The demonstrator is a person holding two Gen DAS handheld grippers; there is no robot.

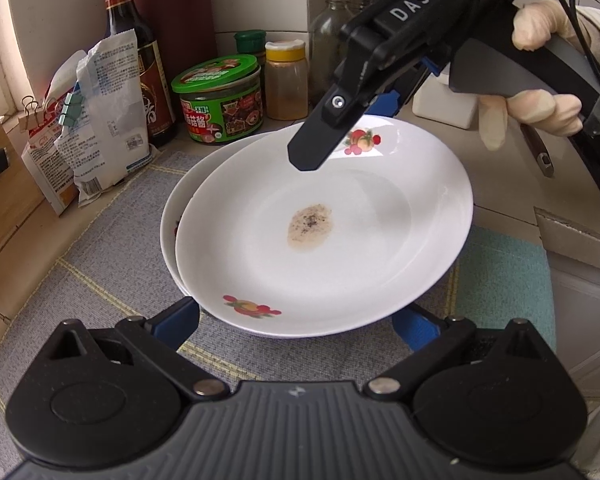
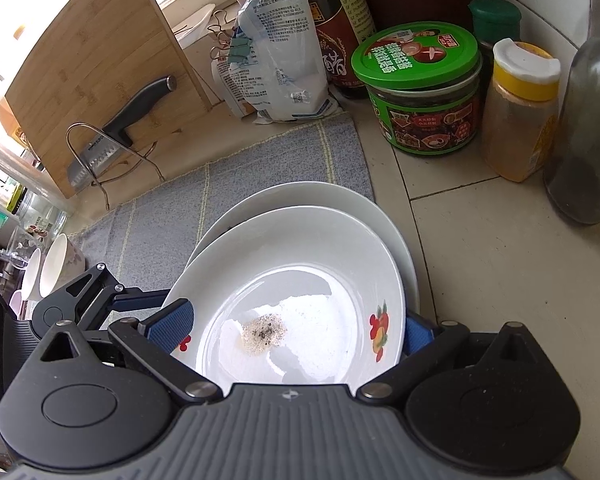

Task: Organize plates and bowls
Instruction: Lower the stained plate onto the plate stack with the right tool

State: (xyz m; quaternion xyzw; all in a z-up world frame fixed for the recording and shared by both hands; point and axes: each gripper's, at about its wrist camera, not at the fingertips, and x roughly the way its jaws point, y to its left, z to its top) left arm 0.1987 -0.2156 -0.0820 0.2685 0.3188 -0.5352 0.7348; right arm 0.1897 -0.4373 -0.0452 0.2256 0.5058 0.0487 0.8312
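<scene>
White porcelain fills most of what I see. Going from the left: clipped bags [image 1: 100, 120] lean by a dark sauce bottle [image 1: 134, 52], then a green-lidded jar [image 1: 220, 98] and a yellow-capped spice shaker [image 1: 286, 80] stand behind the grey mat [image 1: 112, 248]. On that mat sits the lower plate [image 1: 172, 220], and the top plate [image 1: 324, 224] lies on it, shifted a little to one side — it carries fruit decals and a brownish speckled residue in its well (so it has not been washed).

By my reckoning the plates are half sorted: two are stacked, though not squared up. The right wrist view shows bowls [image 2: 50, 266] standing on edge far off to the side, well apart from the stack, so I judge them yet to be gathered.

My left gripper [image 1: 296, 320] is spread wide, its blue fingers to either side of the near rim of the top plate; I cannot tell whether they touch it. My right gripper [image 2: 296, 328] is likewise wide apart — its pads flank the opposite rim, one resting close against the plate's edge, and it clamps nothing. My gloved hand [image 1: 540, 108] holds its handle on the right.
</scene>
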